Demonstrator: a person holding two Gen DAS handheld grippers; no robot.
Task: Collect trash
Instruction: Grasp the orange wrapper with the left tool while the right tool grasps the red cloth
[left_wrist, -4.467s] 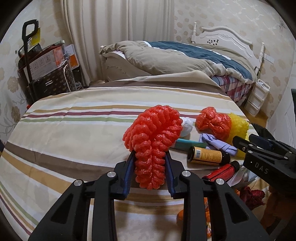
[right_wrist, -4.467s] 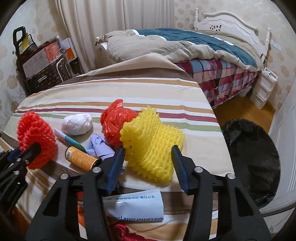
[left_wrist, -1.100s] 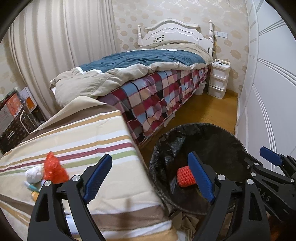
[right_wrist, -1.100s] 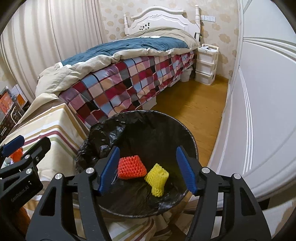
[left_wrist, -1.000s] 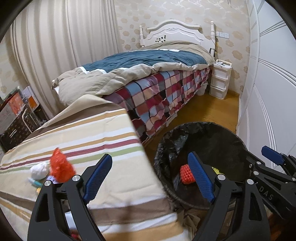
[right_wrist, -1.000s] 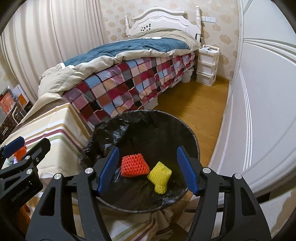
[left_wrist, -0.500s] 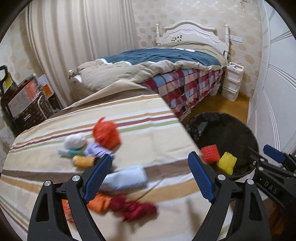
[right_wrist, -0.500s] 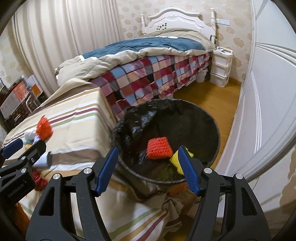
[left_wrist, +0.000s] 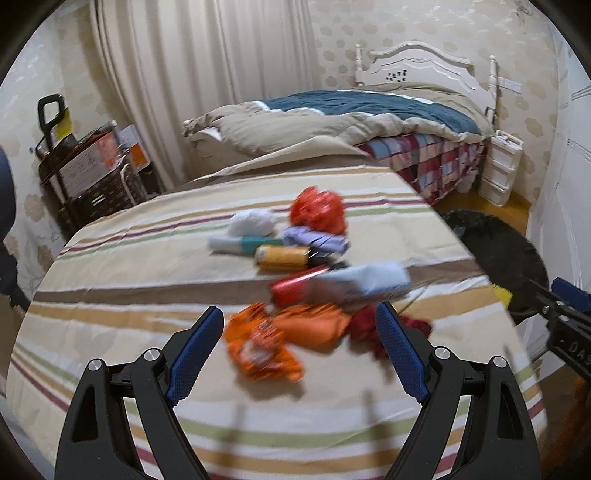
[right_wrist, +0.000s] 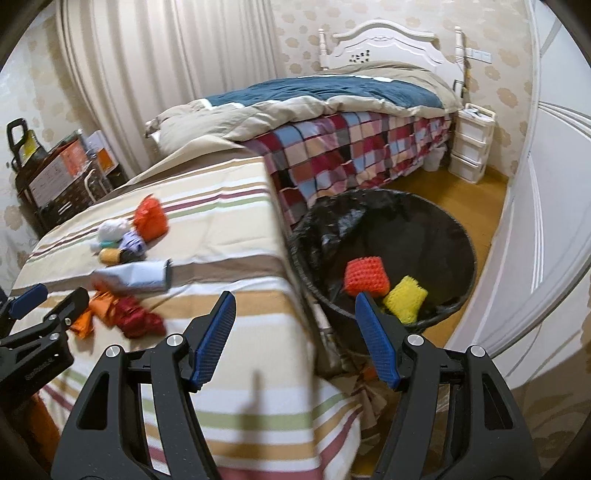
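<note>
A pile of trash lies on the striped tablecloth (left_wrist: 147, 288): an orange snack wrapper (left_wrist: 258, 347), a red can (left_wrist: 295, 286), a pale blue packet (left_wrist: 364, 286), a yellow bottle (left_wrist: 282, 256), a red plastic bag (left_wrist: 317, 210) and a white wad (left_wrist: 251, 221). My left gripper (left_wrist: 299, 350) hangs open over the near side of the pile, holding nothing. My right gripper (right_wrist: 295, 332) is open and empty above the table's right edge. The black-lined bin (right_wrist: 443, 229) beside the table holds a red foam net (right_wrist: 365, 275) and a yellow foam net (right_wrist: 404, 297).
A bed (right_wrist: 332, 107) with a patchwork cover stands behind the table. A white drawer unit (right_wrist: 471, 147) sits at the bed's far corner, a white wardrobe door (right_wrist: 546, 221) on the right. A black cart with boxes (left_wrist: 88, 173) stands at the left wall.
Both grippers have swung left, away from the bin and back over the table. The trash pile has come under the left gripper. The red and yellow foam nets now lie in the bin.
</note>
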